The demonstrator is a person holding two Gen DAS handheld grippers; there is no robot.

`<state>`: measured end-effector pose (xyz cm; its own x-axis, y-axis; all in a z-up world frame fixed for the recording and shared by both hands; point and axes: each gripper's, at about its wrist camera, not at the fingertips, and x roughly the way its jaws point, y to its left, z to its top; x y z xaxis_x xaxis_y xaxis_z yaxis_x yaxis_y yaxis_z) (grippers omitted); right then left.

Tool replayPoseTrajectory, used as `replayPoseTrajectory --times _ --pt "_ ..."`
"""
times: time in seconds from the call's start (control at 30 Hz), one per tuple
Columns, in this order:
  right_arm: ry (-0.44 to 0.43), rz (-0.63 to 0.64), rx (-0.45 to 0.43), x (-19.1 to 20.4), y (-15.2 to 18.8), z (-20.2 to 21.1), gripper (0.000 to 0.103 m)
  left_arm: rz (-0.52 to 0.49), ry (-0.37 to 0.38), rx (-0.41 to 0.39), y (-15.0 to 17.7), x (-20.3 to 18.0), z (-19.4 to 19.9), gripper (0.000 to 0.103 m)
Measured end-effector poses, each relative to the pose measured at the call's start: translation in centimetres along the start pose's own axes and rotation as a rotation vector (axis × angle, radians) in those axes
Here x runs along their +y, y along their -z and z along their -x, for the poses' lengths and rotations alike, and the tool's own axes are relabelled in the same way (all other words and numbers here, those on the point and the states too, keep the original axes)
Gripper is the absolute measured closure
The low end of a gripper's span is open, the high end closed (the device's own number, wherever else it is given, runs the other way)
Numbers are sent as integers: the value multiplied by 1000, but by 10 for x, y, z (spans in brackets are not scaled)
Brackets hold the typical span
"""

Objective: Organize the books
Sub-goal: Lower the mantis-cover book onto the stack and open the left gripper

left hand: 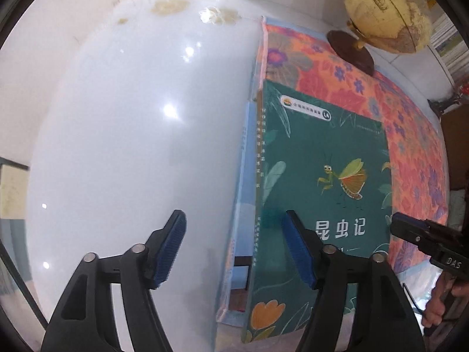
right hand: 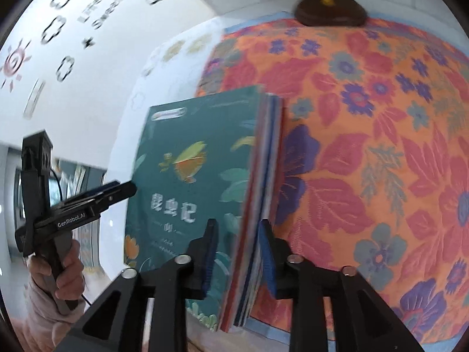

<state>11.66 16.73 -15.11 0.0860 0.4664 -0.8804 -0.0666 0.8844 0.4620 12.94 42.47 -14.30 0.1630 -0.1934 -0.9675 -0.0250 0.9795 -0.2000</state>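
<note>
Covering white table [left hand: 117,146]: floral cloth [left hand: 410,135], globe [left hand: 384,8].

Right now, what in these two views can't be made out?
- Globe: right wrist view's top edge cuts off all but its base.
- Books under the green book: covers hidden; only page edges show.
- Right gripper: blurred; pad contact with the stack unclear.

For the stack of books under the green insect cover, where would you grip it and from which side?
Grip the stack of books across its thickness at the near page edge, from above and the floral cloth side, where the right gripper already straddles it. That edge overhangs nothing and shows bare; the left gripper could steady the spine side.
</note>
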Motion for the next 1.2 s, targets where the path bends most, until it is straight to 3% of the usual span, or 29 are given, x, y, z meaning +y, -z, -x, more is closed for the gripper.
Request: replayPoseTrajectory --times 0.27,0.3,0.4,0.63,1.0,1.2 --pt "-27 11 50 6 5 -11 69 -87 73 58 6 -42 -14 33" --pt "-23 16 50 7 6 -11 69 -100 63 61 7 -48 -14 28" --pt "-30 2 54 4 6 -12 68 -114 31 48 9 -57 -14 26" --pt "-30 -2 68 4 11 -17 58 -103 10 52 8 -58 -14 26" --pt "-20 -12 50 11 11 -20 54 -131 -66 36 9 -71 -13 23" --pt "-7 6 3 7 16 5 54 -133 -100 -11 18 -70 6 23"
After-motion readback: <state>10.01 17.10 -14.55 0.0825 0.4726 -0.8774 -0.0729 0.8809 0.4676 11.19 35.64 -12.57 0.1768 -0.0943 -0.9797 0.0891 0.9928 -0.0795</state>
